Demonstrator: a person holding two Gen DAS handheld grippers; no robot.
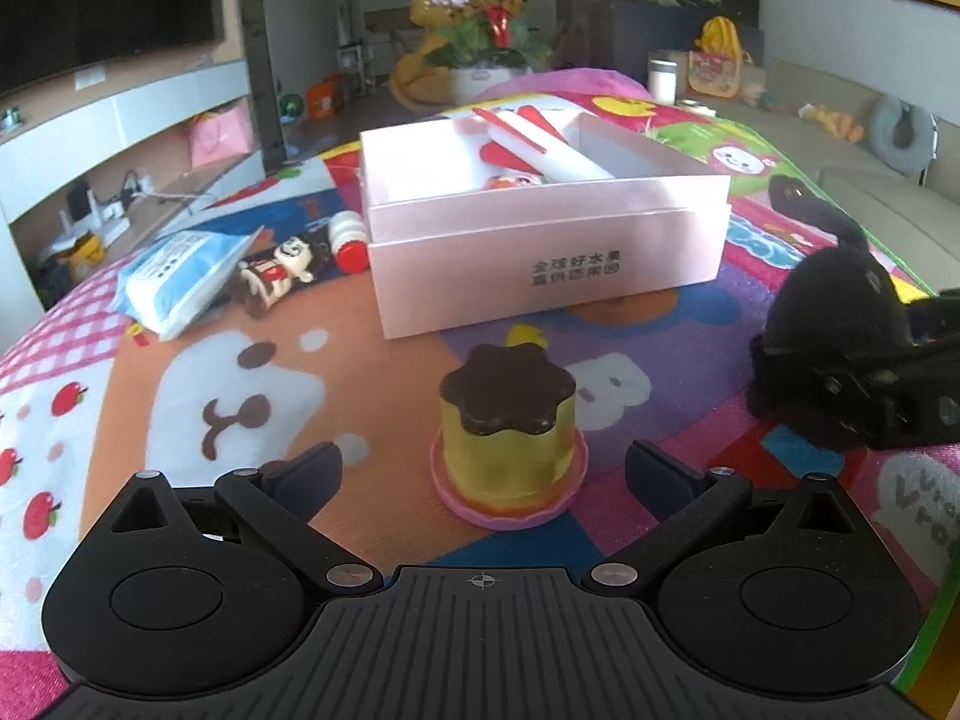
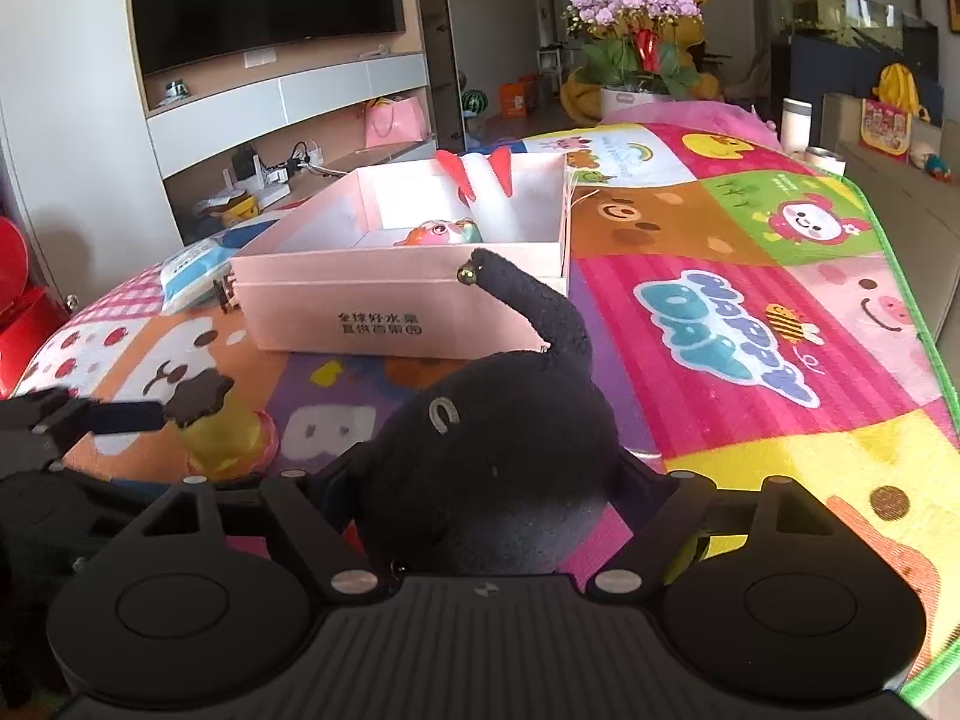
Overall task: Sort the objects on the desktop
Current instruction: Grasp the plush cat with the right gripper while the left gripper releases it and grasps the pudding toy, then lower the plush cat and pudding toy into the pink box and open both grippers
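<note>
A pudding toy [image 1: 510, 438] with a brown top and pink base stands on the cartoon mat. It sits just ahead of and between the fingers of my open left gripper [image 1: 483, 471], which do not touch it. Behind it lies an open pink box [image 1: 540, 264] holding a white-and-red toy [image 1: 540, 144] and a small colourful toy [image 1: 516, 181]. My right gripper [image 2: 486, 480] is shut on a black plush toy [image 2: 498, 450]; its tail with a small bell curls up toward the pink box [image 2: 390, 300]. In the right wrist view the pudding toy [image 2: 222, 432] stands at the left, beside a left finger [image 2: 126, 417].
Left of the box lie a blue tissue pack [image 1: 180, 276], a small figurine [image 1: 276, 276] and a red-and-white bottle [image 1: 351, 240]. The mat's green edge [image 2: 900, 300] runs along the right. A flower pot [image 1: 486, 18] and a white cup [image 2: 797, 120] stand beyond the far end.
</note>
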